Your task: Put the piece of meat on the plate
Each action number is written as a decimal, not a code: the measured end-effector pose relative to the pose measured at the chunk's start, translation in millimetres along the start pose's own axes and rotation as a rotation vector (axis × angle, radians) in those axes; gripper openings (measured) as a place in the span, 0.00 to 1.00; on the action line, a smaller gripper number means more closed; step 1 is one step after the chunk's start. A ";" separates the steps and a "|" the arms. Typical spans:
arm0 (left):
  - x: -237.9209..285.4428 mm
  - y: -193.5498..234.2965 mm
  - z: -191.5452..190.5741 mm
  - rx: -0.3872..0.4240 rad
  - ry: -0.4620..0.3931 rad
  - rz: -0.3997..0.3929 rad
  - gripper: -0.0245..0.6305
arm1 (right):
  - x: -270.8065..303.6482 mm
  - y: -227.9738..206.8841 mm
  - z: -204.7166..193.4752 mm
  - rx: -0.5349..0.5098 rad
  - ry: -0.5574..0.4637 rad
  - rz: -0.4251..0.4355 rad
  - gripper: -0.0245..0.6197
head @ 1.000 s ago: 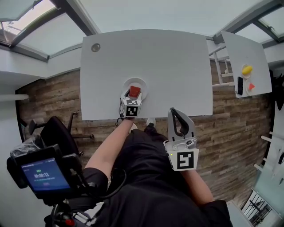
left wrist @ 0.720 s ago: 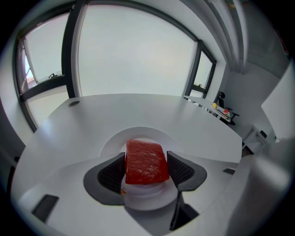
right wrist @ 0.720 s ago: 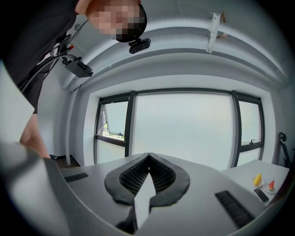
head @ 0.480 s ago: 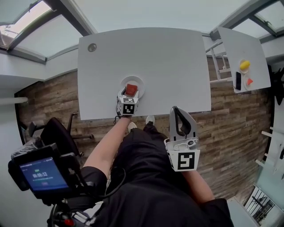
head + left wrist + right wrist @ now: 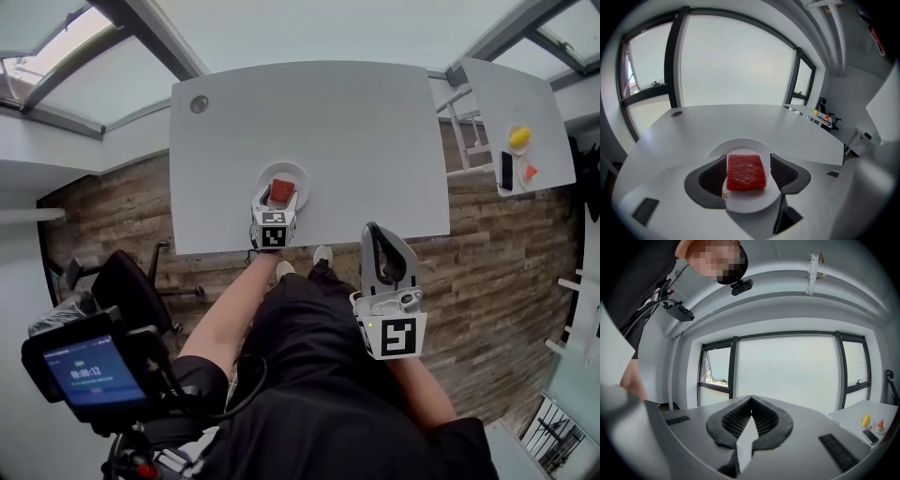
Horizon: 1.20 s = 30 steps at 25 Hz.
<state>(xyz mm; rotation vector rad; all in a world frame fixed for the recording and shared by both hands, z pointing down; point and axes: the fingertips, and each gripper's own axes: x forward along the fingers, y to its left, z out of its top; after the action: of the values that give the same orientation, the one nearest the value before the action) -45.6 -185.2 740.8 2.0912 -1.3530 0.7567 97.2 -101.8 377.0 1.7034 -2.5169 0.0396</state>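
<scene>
Left claw (image 5: 746,164): jaws slightly apart, straddling piece of meat (image 5: 746,172); sliver of gap at right pad, so grip looks slack. Meat lies flat between jaws, on plate (image 5: 740,143) directly beneath. Right claw (image 5: 750,401): closed on nothing, parked clear, unneeded.

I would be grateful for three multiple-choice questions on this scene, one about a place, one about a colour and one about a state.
1. Where is the piece of meat?
A. In a bowl
B. At the plate, between the left gripper's jaws
C. Inside a pan

2. What colour is the plate?
A. White
B. Blue
C. Black

3. How do the right gripper's jaws stand?
A. Wide apart
B. Clamped on a cup
C. Together, nothing between

Answers: B, the left gripper view shows it there; A, its rim shows white round the meat; C, the right gripper view shows the tips meeting.
</scene>
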 end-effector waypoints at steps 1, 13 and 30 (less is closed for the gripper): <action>0.8 0.3 -1.7 -0.005 0.003 -0.001 0.46 | 1.4 0.8 0.0 -0.001 -0.002 0.004 0.05; -40.7 -9.2 11.8 -0.024 -0.089 0.032 0.46 | -2.4 21.7 7.2 0.052 -0.003 0.095 0.05; -112.5 -16.3 60.0 -0.039 -0.237 0.034 0.45 | 4.7 57.8 32.5 0.055 -0.048 0.161 0.05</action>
<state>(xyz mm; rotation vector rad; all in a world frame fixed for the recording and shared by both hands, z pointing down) -58.8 -150.4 617.7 2.1854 -1.5185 0.5031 39.6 -87.1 347.2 1.5338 -2.7071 0.0815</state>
